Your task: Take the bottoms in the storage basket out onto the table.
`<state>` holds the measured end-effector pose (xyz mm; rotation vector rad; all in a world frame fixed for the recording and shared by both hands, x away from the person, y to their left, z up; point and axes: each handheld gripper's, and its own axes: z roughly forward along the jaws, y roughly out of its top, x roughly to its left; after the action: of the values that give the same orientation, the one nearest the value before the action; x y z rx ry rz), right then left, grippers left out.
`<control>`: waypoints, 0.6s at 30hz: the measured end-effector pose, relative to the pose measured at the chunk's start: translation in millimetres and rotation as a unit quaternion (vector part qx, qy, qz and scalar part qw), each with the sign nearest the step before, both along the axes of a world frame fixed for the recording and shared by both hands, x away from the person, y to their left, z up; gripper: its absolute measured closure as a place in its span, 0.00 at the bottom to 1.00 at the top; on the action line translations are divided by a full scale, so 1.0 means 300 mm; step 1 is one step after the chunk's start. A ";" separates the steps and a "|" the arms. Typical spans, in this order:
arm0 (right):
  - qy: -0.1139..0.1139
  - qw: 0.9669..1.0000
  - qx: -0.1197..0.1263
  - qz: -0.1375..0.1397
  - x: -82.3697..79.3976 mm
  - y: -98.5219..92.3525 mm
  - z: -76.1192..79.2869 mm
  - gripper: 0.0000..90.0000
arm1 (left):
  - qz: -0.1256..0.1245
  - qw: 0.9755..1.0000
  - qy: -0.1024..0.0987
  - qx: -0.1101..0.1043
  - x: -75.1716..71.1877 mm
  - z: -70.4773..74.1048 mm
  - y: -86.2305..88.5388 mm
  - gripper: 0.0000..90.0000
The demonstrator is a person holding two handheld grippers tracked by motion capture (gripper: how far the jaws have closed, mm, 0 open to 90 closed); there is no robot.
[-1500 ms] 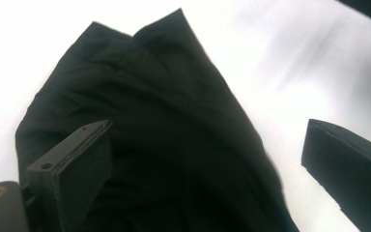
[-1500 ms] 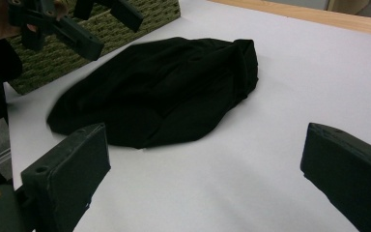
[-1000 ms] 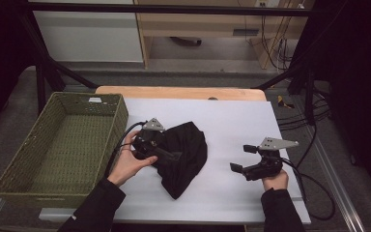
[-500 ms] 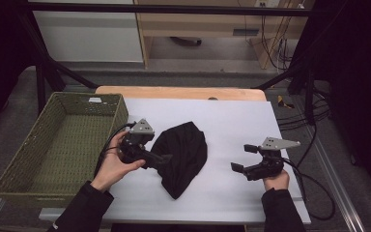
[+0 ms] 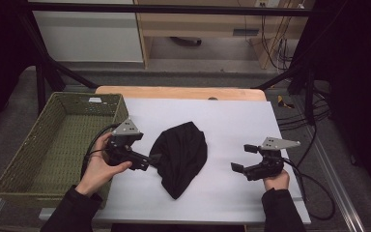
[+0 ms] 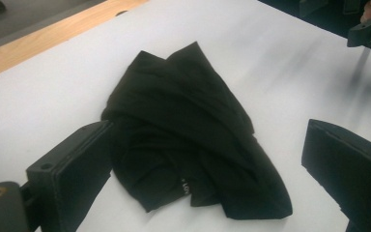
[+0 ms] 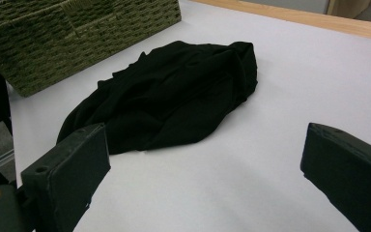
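Lying crumpled at our worktop's point(image 5: 232, 125) centre, the black garment point(image 5: 181, 154) shows tiny unreadable white lettering; both claws gape, left claw point(image 5: 155, 158) at its nine o'clock edge, right claw point(image 5: 240, 158) empty.

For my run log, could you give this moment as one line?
left gripper: open, beside black garment | right gripper: open, apart | wicker basket: empty

Left gripper backs away from the black cloth

The left gripper point(image 5: 150, 158) has slid left off the black cloth point(image 5: 181, 153), jaws now spread wide, tips just at its edge.
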<state>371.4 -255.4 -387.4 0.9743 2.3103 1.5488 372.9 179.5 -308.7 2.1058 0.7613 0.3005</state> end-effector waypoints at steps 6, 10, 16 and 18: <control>0.000 1.000 0.000 0.000 0.000 -0.001 0.001 0.04 | 0.012 1.000 -0.005 -0.003 -0.006 -0.005 0.059 0.05; 0.000 1.000 0.000 0.001 0.000 0.000 0.000 0.04 | 0.019 1.000 -0.009 -0.005 -0.009 -0.010 0.096 0.05; 0.000 1.000 -0.001 0.001 0.000 0.000 -0.001 0.04 | 0.035 0.999 -0.008 -0.010 -0.012 -0.026 0.155 0.05; 0.001 1.000 -0.002 0.001 0.001 0.000 -0.001 0.04 | 0.039 0.999 -0.008 -0.010 -0.013 -0.034 0.174 0.05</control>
<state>371.7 -255.2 -387.7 0.9728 2.3165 1.5444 369.1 231.6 -318.8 2.0565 0.8349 0.3504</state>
